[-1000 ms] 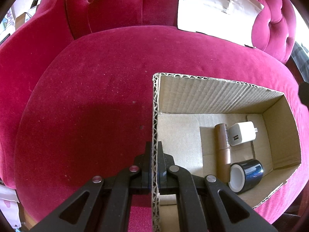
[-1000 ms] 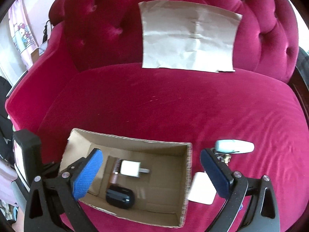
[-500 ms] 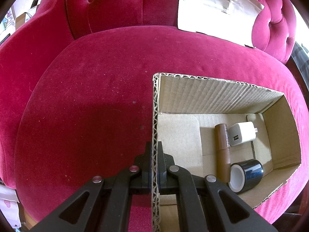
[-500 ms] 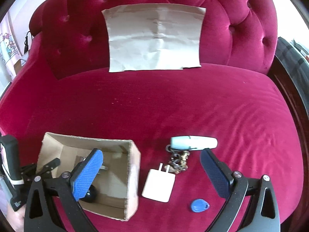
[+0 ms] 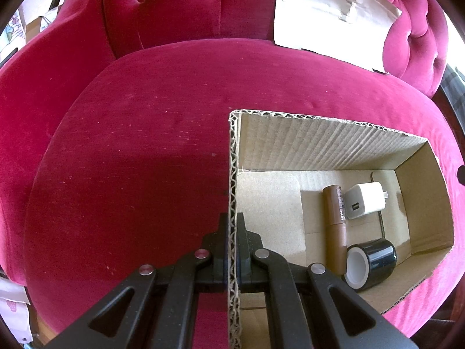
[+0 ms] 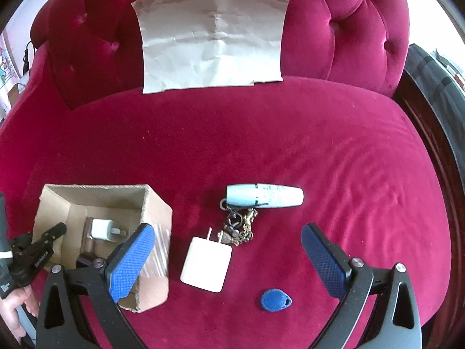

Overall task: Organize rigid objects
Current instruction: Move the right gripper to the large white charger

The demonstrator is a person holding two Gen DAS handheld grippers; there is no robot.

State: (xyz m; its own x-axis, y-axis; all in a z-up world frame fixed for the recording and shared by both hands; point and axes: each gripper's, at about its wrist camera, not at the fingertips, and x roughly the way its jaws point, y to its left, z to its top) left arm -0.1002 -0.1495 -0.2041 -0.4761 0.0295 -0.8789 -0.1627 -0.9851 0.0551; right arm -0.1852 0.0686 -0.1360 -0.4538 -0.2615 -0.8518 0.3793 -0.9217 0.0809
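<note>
The left gripper point(image 5: 232, 232) has its black fingers pinching the corrugated side wall of the cardboard box point(image 5: 334, 142), which sits on a crimson velvet sofa point(image 5: 145, 145). Only the left wrist view looks properly into the box: a brown cylindrical tube point(image 5: 335, 226), a white cube charger point(image 5: 364, 200) touching it, and a glossy black tape roll point(image 5: 372, 261) with a white core lying at the tube's end.

Over to the right wrist view, where the right gripper point(image 6: 226, 261) hangs with its blue, textured fingers point(image 6: 130, 261) spread wide, gripping nothing. Between them on the cushion lie a flat white plug adapter point(image 6: 207, 263), a tangle of brassy keys, possibly with a chain point(image 6: 239, 228), a pale blue tapered tube point(image 6: 264, 196) and a blue teardrop fob point(image 6: 274, 299). A creased sheet of brown paper point(image 6: 212, 37) leans on the tufted backrest.
</note>
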